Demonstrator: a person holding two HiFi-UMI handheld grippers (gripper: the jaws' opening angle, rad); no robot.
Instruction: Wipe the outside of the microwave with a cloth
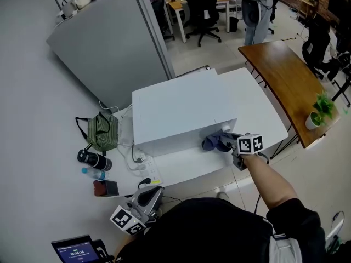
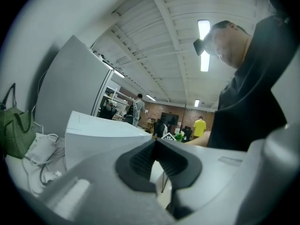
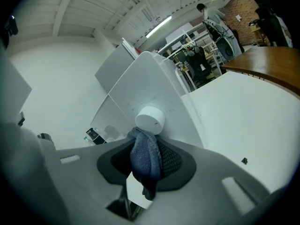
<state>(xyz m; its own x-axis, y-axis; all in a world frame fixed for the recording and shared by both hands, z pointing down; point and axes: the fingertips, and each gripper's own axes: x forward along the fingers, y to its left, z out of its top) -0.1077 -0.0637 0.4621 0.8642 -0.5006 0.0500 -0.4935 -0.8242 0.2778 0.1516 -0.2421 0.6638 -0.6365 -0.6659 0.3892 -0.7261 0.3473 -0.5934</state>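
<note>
While right tongs clamp blue cloth at microwave knob, left tongs pressed together, empty.

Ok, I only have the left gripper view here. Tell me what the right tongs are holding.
Observer: The right gripper has its tongs shut on a blue-grey cloth.
Operator: Tell me where that cloth is on the microwave.
Observer: It is at the front face of the microwave, just under the white round knob.
</note>
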